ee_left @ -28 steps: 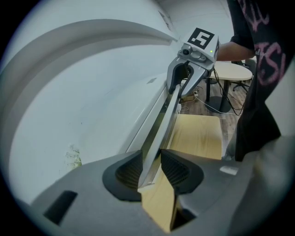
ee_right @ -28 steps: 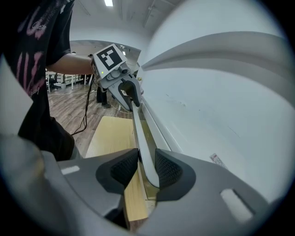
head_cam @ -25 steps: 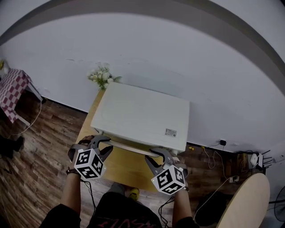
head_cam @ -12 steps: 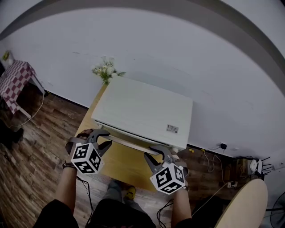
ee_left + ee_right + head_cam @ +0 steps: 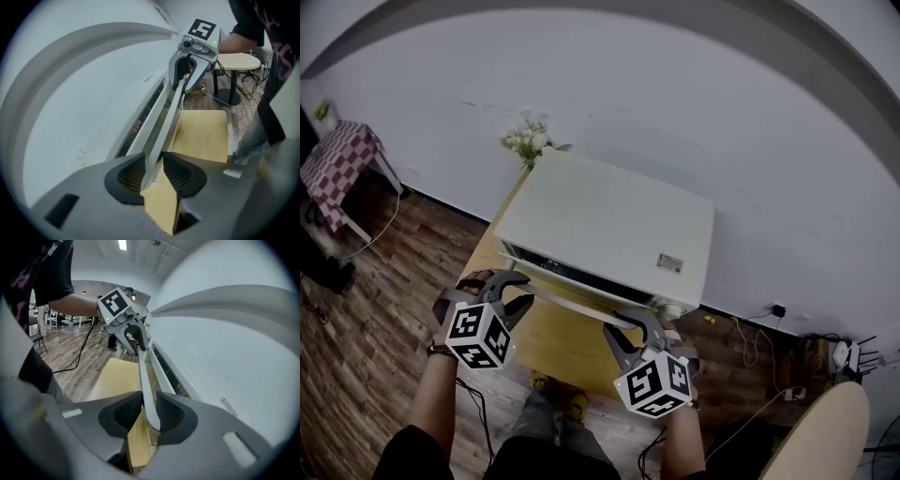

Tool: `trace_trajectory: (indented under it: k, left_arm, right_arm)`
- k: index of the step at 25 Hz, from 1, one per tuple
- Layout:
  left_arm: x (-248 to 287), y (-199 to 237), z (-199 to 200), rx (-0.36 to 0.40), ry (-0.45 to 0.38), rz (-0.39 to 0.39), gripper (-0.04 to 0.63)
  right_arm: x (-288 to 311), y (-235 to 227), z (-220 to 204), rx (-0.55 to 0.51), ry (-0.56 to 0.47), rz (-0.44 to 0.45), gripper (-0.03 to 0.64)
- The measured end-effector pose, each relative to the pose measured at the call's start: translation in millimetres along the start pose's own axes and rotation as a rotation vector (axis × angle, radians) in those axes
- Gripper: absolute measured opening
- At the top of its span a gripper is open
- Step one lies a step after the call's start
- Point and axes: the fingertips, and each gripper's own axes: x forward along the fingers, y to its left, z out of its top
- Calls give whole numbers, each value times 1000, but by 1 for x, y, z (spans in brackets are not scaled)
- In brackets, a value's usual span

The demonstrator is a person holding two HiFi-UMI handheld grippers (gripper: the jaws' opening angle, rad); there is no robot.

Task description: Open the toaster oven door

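White toaster oven point(image 5: 609, 225) (door point(image 5: 152, 123) ajar)

Toaster oven point(image 5: 609, 225) is plain white with a small white label point(image 5: 670, 262) printed dark at its 4 o'clock corner. Its door handle point(image 5: 572, 302) is pale grey, and the surface point(image 5: 558, 345) is light yellow wood grain. The floor point(image 5: 375, 309) is dark brown planks and the wall point(image 5: 675, 94) flat off-white, with a red-and-white check cloth point(image 5: 333, 169) at 10 o'clock, white flowers point(image 5: 528, 141) with green leaves at 11, and a beige round table point(image 5: 825, 427) at 5.
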Motion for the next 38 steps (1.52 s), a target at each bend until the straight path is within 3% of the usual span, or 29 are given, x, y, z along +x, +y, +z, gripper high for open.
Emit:
trace_trajectory:
  k: [15,26,38]
  left_arm:
    - [-11,-40,-16,83,24,-21,112]
    - [-18,-81,-35,111,-26,-59,103]
    - [-14,-114,-51,158,-59,-111,98]
  right_arm:
    - [-5,43,-8,-9,32,-24,109]
    - [-3,86,-23,22,93,-78,117]
    - [4,119,-39,-32,173,-79,112]
